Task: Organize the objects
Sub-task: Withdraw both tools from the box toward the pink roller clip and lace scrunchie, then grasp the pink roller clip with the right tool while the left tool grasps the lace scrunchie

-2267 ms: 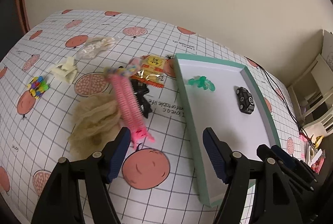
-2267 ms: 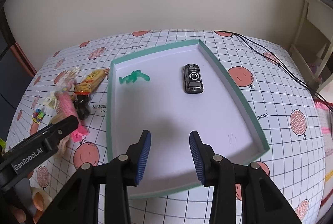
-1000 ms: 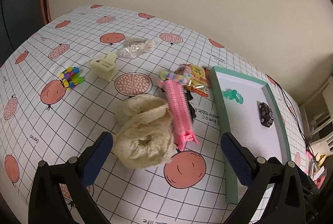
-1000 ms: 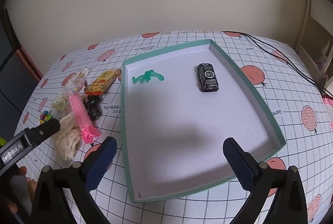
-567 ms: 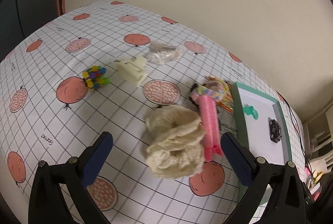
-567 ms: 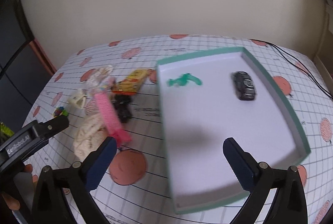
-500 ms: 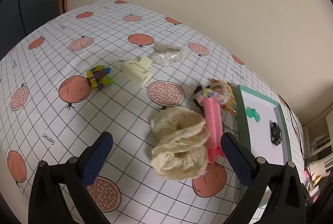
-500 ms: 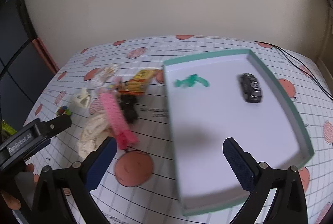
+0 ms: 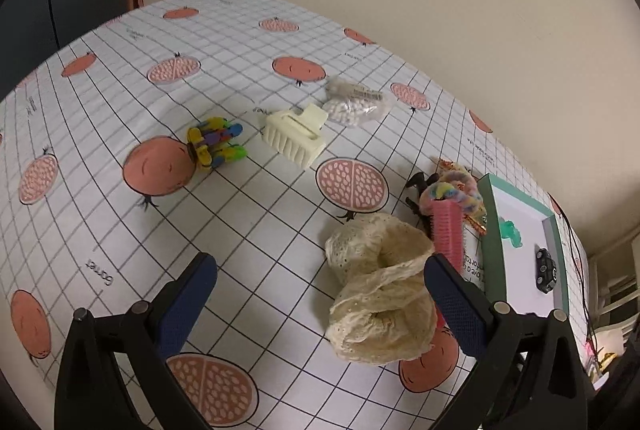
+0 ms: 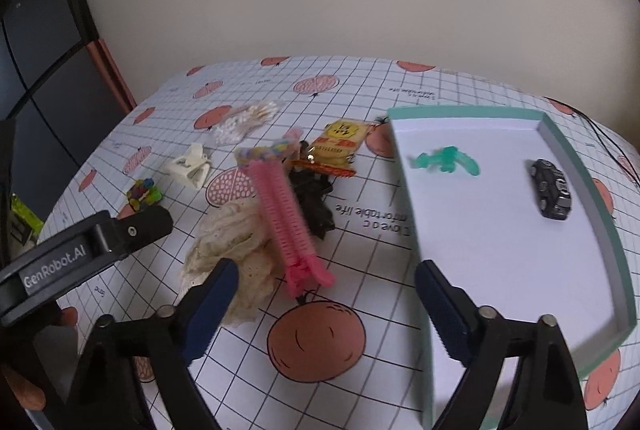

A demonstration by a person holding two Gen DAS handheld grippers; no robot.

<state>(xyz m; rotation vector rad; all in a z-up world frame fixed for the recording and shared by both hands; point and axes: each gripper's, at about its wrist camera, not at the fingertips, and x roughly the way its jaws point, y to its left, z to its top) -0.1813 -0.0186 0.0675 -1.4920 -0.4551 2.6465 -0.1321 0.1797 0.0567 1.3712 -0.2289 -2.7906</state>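
Both grippers hang above the table (image 9: 100, 134) with jaws spread wide and empty. The left gripper (image 9: 320, 294) has the cream scrunchie (image 9: 380, 290) lying just ahead, nearer its right jaw. The right gripper (image 10: 326, 304) looks over the pink hair clip (image 10: 286, 218), which lies straight ahead between its jaws. The green tray (image 10: 580, 146), ahead on its right, already holds a toy car (image 10: 552, 188) and a green figure (image 10: 446, 160). This looks like picking the next item; the move calls for lowering over one piece and closing.
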